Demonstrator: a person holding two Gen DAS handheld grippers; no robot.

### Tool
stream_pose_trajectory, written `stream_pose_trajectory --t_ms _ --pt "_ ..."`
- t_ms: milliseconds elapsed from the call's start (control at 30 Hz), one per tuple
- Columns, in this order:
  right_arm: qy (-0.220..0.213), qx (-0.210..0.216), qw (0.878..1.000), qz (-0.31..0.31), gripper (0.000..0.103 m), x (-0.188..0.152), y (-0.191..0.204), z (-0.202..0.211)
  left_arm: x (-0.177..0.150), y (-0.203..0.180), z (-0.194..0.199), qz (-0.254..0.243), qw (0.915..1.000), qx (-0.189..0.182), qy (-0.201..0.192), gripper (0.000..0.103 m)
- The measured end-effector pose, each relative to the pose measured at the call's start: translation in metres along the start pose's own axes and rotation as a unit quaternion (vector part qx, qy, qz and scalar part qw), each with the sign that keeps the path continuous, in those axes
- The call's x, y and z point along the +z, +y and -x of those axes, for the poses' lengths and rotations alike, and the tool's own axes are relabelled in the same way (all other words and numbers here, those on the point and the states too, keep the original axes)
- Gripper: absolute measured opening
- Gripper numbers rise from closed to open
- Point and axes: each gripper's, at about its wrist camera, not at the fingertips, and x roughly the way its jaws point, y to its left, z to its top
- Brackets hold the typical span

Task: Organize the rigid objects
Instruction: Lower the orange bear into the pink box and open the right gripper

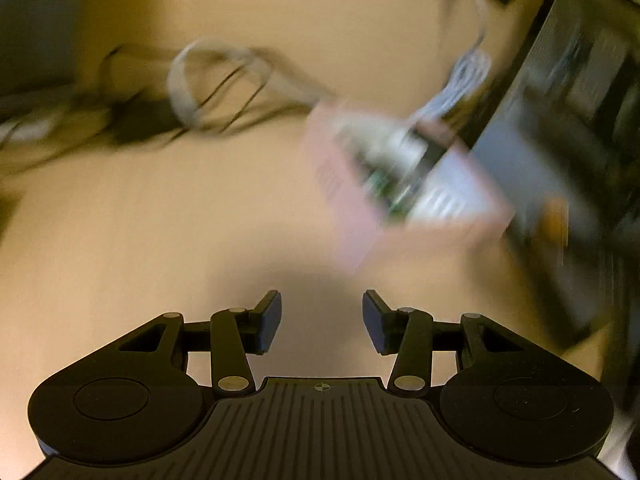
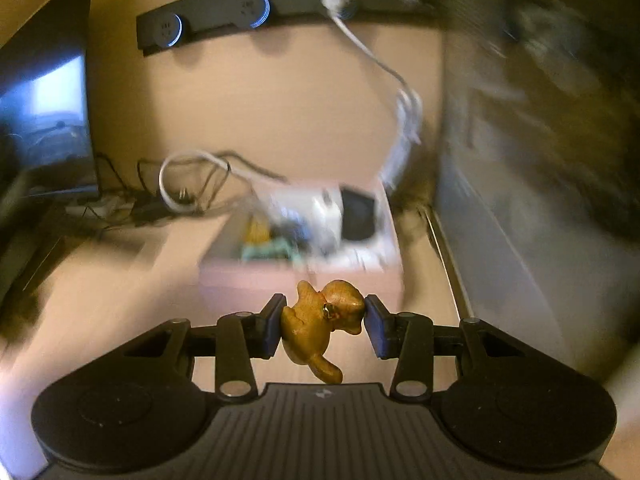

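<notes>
My right gripper (image 2: 324,322) is shut on a small orange animal figurine (image 2: 316,326), held above the desk just in front of a pink open box (image 2: 288,286). The box holds several blurred items, among them a white and black device (image 2: 340,216) and something green. In the left wrist view the same pink box (image 1: 360,224) lies ahead and to the right, blurred by motion. My left gripper (image 1: 322,322) is open and empty above the bare wooden desk (image 1: 160,220).
A dark monitor (image 2: 44,120) stands at the left, with tangled black and white cables (image 2: 192,184) beside it. A black power strip (image 2: 280,8) with a white plug and cord runs along the back wall. A laptop or dark screen (image 1: 560,120) sits right of the box.
</notes>
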Motion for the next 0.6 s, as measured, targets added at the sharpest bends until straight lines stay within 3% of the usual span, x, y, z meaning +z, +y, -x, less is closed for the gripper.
stream_pose_trajectory --t_ms 67,167,300,400,600 --pt "-0.011 -0.017 1.000 0.005 0.042 0.022 0.000 -0.028 -0.022 0.014 0.012 0.013 0.9995 0.027 0.010 0.049" --pt "-0.031 -0.024 0.999 -0.022 0.042 0.056 -0.009 -0.069 -0.040 0.033 0.027 0.054 0.9977 0.040 0.014 0.049" --pt "0.005 -0.035 0.998 -0.058 0.049 0.076 -0.016 -0.114 -0.042 0.039 0.033 0.071 0.9961 0.053 0.006 0.049" --pt "0.007 -0.006 0.998 -0.065 0.050 0.061 -0.012 -0.103 -0.030 0.036 0.034 0.068 0.9967 0.044 -0.004 0.049" --pt "0.014 0.003 1.000 0.017 0.056 0.005 0.007 -0.055 0.006 0.004 0.016 0.034 0.9989 -0.002 -0.032 0.049"
